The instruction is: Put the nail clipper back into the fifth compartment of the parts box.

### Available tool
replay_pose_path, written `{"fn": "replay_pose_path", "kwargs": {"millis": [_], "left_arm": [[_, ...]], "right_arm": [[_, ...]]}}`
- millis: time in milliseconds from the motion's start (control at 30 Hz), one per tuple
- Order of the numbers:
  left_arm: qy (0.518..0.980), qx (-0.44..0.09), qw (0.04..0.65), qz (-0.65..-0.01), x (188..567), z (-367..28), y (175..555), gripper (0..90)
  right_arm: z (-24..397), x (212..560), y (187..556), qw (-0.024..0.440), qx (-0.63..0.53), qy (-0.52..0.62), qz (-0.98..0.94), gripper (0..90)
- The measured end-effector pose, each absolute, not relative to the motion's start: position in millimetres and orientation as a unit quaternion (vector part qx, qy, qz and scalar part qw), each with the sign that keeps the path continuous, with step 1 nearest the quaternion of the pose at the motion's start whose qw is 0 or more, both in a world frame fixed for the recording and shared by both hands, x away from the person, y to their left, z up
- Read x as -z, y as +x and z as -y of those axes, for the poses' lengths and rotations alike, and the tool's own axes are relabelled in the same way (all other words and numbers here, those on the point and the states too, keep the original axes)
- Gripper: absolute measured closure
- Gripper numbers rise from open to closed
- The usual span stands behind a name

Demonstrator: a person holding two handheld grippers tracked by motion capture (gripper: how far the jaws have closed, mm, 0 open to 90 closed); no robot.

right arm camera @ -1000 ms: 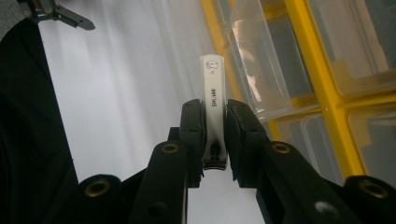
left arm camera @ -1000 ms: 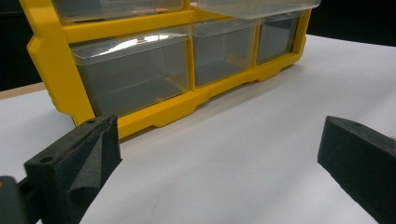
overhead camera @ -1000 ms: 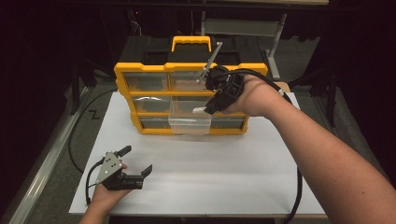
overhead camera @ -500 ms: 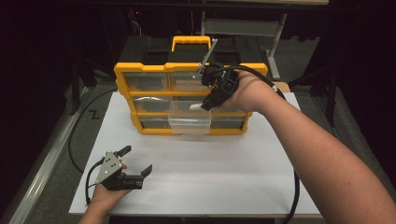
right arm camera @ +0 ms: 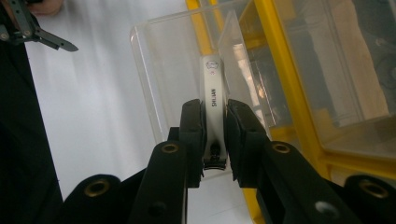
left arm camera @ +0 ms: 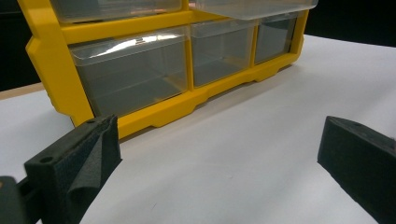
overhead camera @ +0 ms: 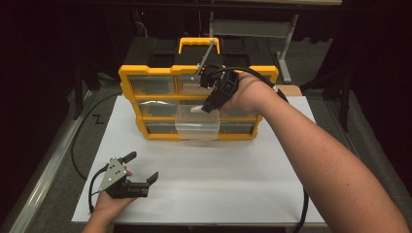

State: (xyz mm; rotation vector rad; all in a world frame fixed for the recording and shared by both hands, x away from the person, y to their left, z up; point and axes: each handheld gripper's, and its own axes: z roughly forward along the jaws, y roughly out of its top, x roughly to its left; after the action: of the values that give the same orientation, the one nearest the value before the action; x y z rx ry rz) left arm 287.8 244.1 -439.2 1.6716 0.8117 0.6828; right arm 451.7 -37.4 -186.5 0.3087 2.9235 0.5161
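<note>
A yellow organizer (overhead camera: 145, 77) with clear drawers stands at the back of the white board. Its middle drawer (overhead camera: 197, 127) is pulled out toward me. My right gripper (overhead camera: 210, 104) hangs over that open drawer, shut on a white nail clipper (overhead camera: 196, 109). In the right gripper view the clipper (right arm camera: 215, 88) sticks out between the closed jaws of the right gripper (right arm camera: 215, 140), pointing down into the clear drawer (right arm camera: 159, 70). My left gripper (overhead camera: 143, 167) rests open near the front left of the board. In the left gripper view, nothing lies between the jaws of the left gripper (left arm camera: 219, 144), which faces the organizer (left arm camera: 154, 116).
The white board (overhead camera: 233, 184) covers the table in front of the organizer. A black case with a yellow handle (overhead camera: 199, 42) sits behind the organizer. Cables trail from both grippers. The table's metal edge (overhead camera: 43, 174) runs along the left.
My right gripper has carried the nail clipper a little left and farther over the open drawer. The left gripper has not moved.
</note>
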Motion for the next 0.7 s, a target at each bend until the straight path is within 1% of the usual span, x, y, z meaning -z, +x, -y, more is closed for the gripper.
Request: {"fn": "replay_pose_path", "kwargs": {"millis": [400, 700], "left_arm": [[0.707, -0.288, 0.549, -0.342, 439.6, -244.3, 288.3, 0.2], [0.708, -0.287, 0.549, -0.340, 439.8, -243.8, 288.7, 0.2]], "right_arm": [[37.6, 206.8, 456.6, 0.071, -0.165, 0.105, -0.978, 79.4], [38.3, 203.6, 457.5, 0.060, -0.180, 0.105, -0.976, 79.4]]}}
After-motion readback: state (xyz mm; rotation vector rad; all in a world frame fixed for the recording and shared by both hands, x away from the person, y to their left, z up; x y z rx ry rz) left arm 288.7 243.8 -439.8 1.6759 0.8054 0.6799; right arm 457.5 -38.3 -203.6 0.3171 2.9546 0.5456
